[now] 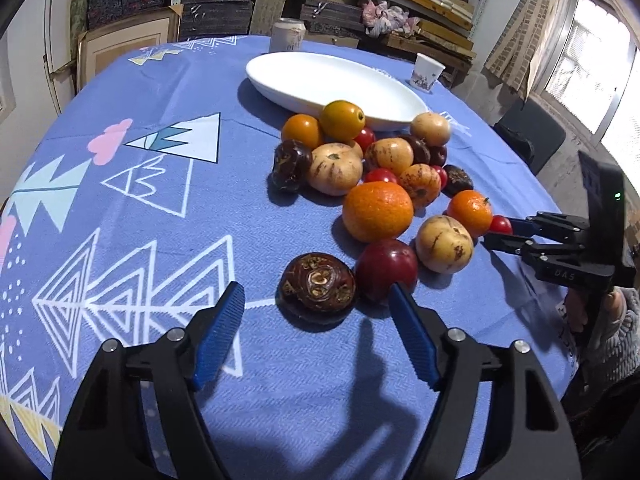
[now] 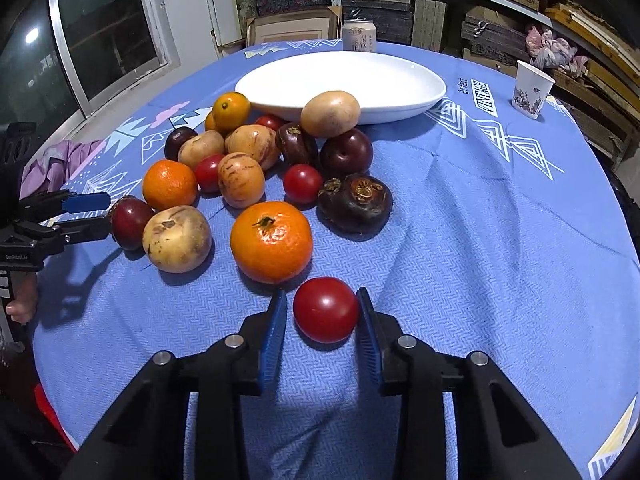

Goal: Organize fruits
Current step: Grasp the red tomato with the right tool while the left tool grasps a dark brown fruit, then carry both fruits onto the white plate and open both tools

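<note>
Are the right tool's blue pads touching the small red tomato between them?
Cannot tell. In the right wrist view the small red tomato sits between the right tool's blue pads, edges nearly meeting, with neither contact nor gap plain.

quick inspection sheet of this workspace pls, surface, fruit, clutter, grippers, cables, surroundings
surface: round table under a blue patterned tablecloth, creased.
job's things: white oval dish holds no fruit; mixed fruit pile lies on the cloth in front of it, with oranges, plums, tan fruits and small tomatoes.
clutter: drink can behind the dish; paper cup near the table's far edge.
grippers: left gripper open, a dark flat fruit just ahead of it; right gripper around a red tomato, left pad showing a thin gap.
cables: nothing seen.
surroundings: shelves of stacked boards, windows.
</note>
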Motion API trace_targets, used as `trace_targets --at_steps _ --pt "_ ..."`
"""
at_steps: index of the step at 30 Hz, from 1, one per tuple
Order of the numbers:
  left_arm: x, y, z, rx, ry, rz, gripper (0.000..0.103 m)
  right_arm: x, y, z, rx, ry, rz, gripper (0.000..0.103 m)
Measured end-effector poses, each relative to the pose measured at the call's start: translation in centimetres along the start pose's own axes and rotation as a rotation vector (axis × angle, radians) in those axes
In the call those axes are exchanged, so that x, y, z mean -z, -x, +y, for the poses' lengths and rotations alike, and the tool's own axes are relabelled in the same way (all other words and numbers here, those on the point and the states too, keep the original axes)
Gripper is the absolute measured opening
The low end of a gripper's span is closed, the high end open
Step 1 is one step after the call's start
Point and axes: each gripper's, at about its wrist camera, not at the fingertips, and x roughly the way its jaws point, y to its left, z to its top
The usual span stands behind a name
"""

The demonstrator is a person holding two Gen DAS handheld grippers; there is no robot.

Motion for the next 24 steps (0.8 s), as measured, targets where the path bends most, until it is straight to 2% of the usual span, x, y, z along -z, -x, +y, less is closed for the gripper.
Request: trace_targets --at_steps 3,5,8,11,13,14,15,16,21,24 --pt "0.2 0.7 0.4 -0.032 0.003 -0.020 0.072 0.0 0.0 -0.1 -0.008 -0.009 -0.002 0.036" --pt "0.1 -0.2 0.8 -0.070 0.012 0.016 0.072 0.0 0.0 -0.1 -0.007 -0.008 -0.003 0.036" --pt "0.1 -1.1 0.1 -0.057 -0.009 0.035 0.072 0.0 0.0 -0.1 -0.013 -0.014 -0.003 0.036" --pt "-0.4 -1.4 -1.3 -0.088 -0.059 0.018 0.073 0.0 0.0 0.1 -0.008 -0.011 -0.004 0.036" --pt "-0.7 -1.8 -1.4 -0.094 -0.059 0.021 0.073 0.0 0.0 0.1 -0.007 -0.009 -0.005 0.033" --pt "-0.8 -2.0 -1.3 -0.100 -0.054 0.026 0.065 0.0 0.0 0.0 -0.003 -0.012 -0.007 0.031" --pt "-0.7 -2.2 -1.1 -0.097 -0.043 0.034 0.051 0.0 0.1 -0.1 -0.008 -0.017 -0.009 0.031" --pt "-0.6 -2.6 -0.9 -0.079 -0.029 0.065 0.044 0.0 0.1 -0.2 -0.011 -0.020 -0.010 0.031" --pt "-0.1 -2.4 -1.5 -0.112 -0.051 0.045 0.043 0.0 0.1 0.1 -0.003 -0.002 -0.012 0.030" --pt "-0.2 -1.7 -1.4 -0.130 -0.020 0.019 0.043 0.0 0.6 0.1 0.010 0.001 -0.031 0.030"
